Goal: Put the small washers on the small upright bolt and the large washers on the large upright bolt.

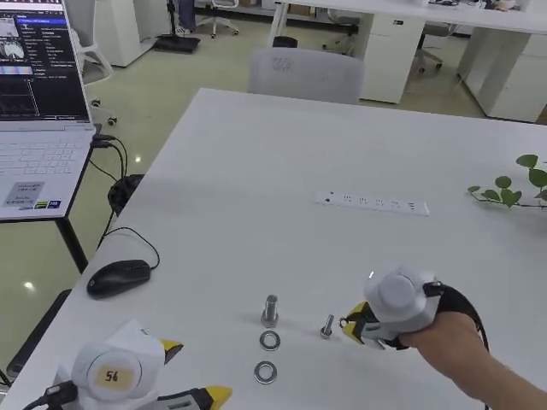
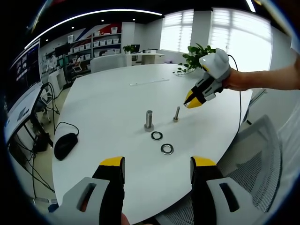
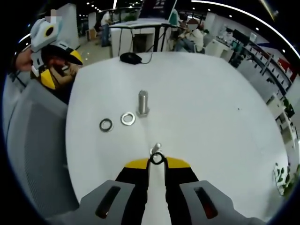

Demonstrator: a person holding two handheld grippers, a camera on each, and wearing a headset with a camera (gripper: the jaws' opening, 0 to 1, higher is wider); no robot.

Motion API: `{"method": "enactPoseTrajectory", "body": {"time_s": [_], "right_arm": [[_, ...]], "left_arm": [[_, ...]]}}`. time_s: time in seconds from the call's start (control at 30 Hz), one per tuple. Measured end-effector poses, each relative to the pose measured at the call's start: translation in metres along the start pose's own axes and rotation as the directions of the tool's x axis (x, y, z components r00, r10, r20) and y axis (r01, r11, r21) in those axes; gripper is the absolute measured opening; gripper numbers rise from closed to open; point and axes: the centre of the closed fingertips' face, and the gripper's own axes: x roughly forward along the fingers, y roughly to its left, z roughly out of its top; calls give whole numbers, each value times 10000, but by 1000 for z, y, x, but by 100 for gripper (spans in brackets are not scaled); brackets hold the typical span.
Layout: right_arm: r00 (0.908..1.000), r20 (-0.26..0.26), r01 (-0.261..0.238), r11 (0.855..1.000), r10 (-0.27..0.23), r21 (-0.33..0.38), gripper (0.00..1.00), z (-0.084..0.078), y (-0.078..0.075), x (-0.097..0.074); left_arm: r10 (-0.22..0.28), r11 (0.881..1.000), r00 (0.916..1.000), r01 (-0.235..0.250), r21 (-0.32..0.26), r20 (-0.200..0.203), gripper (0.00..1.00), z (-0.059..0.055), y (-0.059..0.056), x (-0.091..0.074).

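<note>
Right tool (image 3: 157, 164) pinches a small washer (image 3: 157, 158) beside the small bolt (image 3: 156, 149); centre the hole over the tip. Left tool (image 2: 157, 163) stands spread, empty.

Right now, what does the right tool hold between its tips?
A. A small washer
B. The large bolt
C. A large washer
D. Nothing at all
A: in the right gripper view, the right tool is closed on a small washer, a little ring standing between its yellow tips just in front of the small bolt.
</note>
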Motion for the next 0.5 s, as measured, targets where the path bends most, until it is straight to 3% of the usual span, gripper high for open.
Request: {"method": "enactPoseTrajectory", "body": {"time_s": [0.2, 0.5], "right_arm": [[10000, 95, 15, 9998, -13, -221, 13, 14, -8, 2], [9992, -197, -366, 9978, 355, -545, 13, 15, 0, 14]], "left_arm": [[36, 10000, 10000, -36, -17, 6, 56, 0, 1, -1], [122, 9999, 9999, -122, -75, -25, 56, -2, 5, -3]]}}
